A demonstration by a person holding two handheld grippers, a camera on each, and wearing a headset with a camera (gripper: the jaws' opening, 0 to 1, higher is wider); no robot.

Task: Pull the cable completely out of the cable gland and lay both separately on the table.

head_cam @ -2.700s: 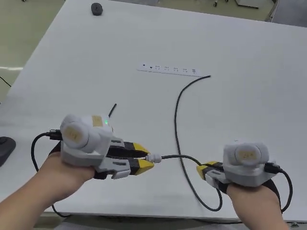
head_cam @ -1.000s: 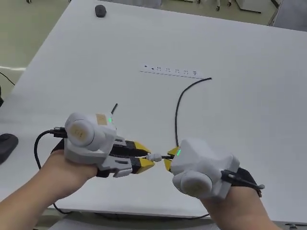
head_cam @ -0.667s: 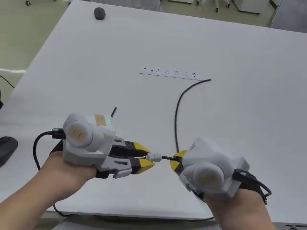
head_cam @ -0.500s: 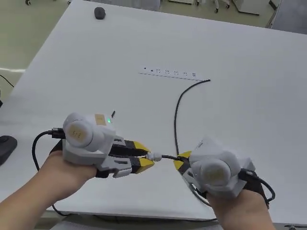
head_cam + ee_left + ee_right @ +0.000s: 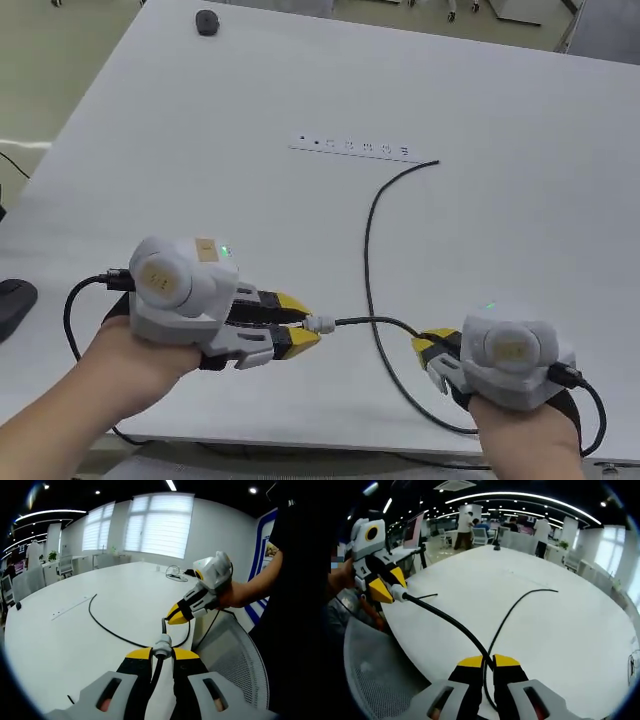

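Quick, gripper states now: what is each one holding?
Left gripper: closed on the cable gland.
Right gripper: closed on the cable.

The white cable gland (image 5: pixel 318 323) sits pinched between the yellow tips of the left claw (image 5: pixel 310 327), above the near edge of the pale counter (image 5: pixel 520 200). The black cable (image 5: pixel 367 250) leaves the gland rightward and meets the tips of the right claw (image 5: pixel 418 350), closed around it. Another stretch curves far beyond the gland, ending beside a white strip (image 5: pixel 350 148). Far beyond and left of the gland lies a dark round object (image 5: pixel 206 20).
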